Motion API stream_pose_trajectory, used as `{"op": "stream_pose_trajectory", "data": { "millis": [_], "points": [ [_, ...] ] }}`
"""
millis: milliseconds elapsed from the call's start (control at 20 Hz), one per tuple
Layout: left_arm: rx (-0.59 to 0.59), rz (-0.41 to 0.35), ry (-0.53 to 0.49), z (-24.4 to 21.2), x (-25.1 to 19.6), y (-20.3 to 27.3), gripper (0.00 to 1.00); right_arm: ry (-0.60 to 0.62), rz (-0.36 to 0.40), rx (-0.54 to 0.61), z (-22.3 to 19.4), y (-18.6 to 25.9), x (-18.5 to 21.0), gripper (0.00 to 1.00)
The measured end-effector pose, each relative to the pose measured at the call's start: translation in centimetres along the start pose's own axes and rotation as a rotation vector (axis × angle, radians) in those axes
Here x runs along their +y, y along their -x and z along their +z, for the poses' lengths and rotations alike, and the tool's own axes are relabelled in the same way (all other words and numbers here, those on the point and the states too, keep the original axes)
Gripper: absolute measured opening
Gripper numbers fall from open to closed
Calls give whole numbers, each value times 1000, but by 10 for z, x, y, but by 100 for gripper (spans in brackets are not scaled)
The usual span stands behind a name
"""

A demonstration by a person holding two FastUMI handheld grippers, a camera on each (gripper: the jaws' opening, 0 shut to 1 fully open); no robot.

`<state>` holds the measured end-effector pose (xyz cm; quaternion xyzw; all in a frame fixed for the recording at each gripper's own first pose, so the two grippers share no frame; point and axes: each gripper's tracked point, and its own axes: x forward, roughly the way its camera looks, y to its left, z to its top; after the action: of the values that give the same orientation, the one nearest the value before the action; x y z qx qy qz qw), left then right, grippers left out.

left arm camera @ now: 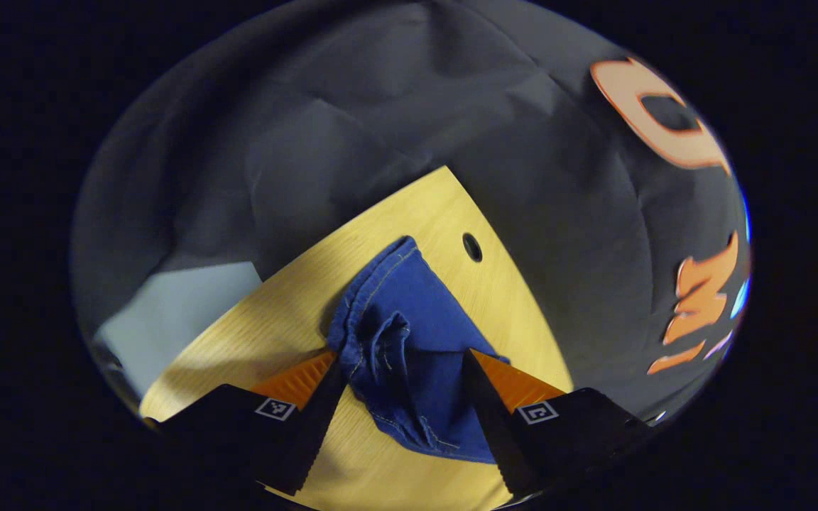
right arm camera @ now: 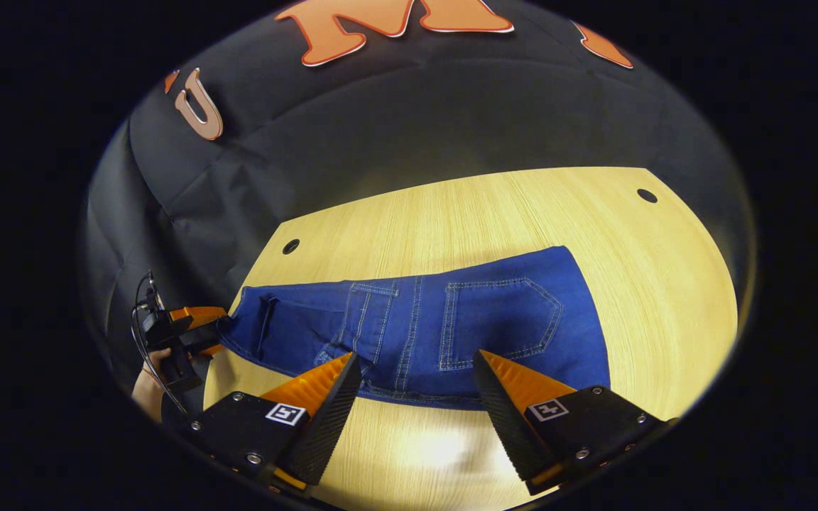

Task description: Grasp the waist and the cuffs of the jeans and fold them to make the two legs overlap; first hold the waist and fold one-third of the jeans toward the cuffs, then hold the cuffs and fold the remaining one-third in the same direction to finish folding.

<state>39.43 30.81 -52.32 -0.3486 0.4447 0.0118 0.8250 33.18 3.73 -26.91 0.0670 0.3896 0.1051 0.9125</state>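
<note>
Blue jeans [right arm camera: 494, 319] lie flat across the wooden table [right arm camera: 522, 213], with a stitched back pocket facing up. My right gripper [right arm camera: 416, 358] is open, its fingertips resting over the near edge of the denim, beside the pocket. At the left end of the jeans is my left gripper [right arm camera: 192, 323], held by a hand [right arm camera: 145, 390]. In the left gripper view that end of the jeans [left arm camera: 409, 341] lies bunched and wrinkled between the spread fingers of my left gripper [left arm camera: 400, 358], which is open. The orange fingers [left arm camera: 302, 376] flank the cloth without pressing it.
The table has small round holes [right arm camera: 291, 246] [right arm camera: 647, 195] near its far corners, and one hole [left arm camera: 472, 247] beside the bunched end. Black cloth walls stand close behind the table. A pale patch of floor [left arm camera: 175, 319] shows past the table's edge.
</note>
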Motion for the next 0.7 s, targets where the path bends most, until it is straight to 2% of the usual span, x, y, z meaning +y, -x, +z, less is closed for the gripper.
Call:
{"op": "stream_pose_trajectory", "data": {
  "millis": [100,150,250,300,350,450,700],
  "points": [
    [30,25,-115,-6,-5,3,98,-8,-5,-8,0,2,-5,98],
    [43,42,-120,-11,-2,-4,97,-13,-10,-9,0,3,-9,98],
    [82,79,-37,-21,-1,0,40,-27,-19,-7,-3,5,-17,98],
    [50,106,13,-15,-1,-11,11,-31,-23,-4,-4,6,-21,98],
    [48,109,23,-18,-7,-15,11,-33,-24,-1,-6,7,-25,98],
    [32,128,-19,-16,-15,-15,11,-35,-28,-2,-7,10,-32,98],
    [-44,102,-201,-4,-73,8,10,-72,-29,-54,8,23,-47,98]
  ]
}}
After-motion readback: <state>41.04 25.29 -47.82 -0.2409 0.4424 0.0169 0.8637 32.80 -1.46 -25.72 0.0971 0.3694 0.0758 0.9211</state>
